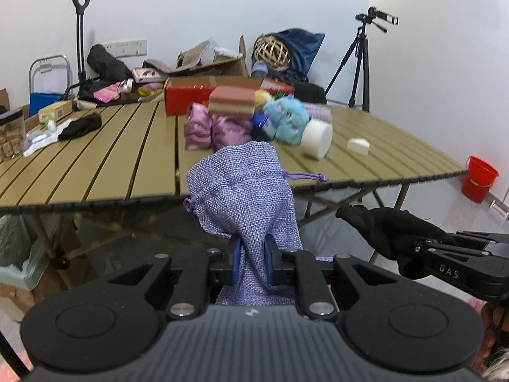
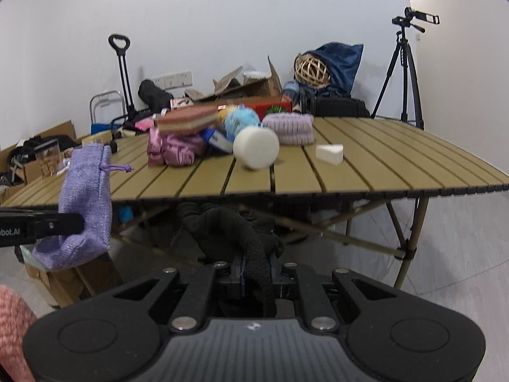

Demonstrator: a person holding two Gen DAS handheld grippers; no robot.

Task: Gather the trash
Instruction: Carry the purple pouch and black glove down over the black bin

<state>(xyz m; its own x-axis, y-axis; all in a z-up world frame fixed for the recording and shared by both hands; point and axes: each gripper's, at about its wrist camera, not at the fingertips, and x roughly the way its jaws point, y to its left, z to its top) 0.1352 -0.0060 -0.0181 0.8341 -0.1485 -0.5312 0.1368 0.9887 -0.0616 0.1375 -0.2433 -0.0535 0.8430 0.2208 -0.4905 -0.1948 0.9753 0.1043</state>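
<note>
1. Here, the left tool (image 1: 251,256) is clamped tight on a purple woven pouch (image 1: 245,197); the blue pads pinch the cloth at a narrow waist, and the drawstring mouth stands up and away from the tool.
2. The right tool (image 2: 256,275) is likewise fully closed, on a black knitted cloth (image 2: 232,226) whose bulk bunches ahead of the jaws.
3. Both loads hang in the air in front of the near edge of the worktop (image 1: 95,159), below its surface level, and touch nothing on it. In the right wrist view the pouch (image 2: 84,203) sits to the left, well apart from the black cloth.
4. Governing relation: what remains on the worktop lies ahead of and above both tools. The white foam cylinder (image 2: 256,148) is nearest the edge, its long axis pointing roughly toward the cameras; a white wedge (image 2: 330,152) lies to its right, nearer the right tool.
5. The heap behind (pink cloth (image 1: 210,127), blue plush toy (image 1: 283,117), striped block (image 1: 233,100)) lies closer to the left tool's line.
6. Pose: both tools point forward and moderately downward, side by side, the right tool (image 1: 445,254) entering the left wrist view from the right.
7. Judgement: each tool is occupied, so no further pickup is possible until a load is dropped. No trash receptacle can be identified with certainty; a red bucket (image 1: 480,178) stands on the floor at far right.
</note>
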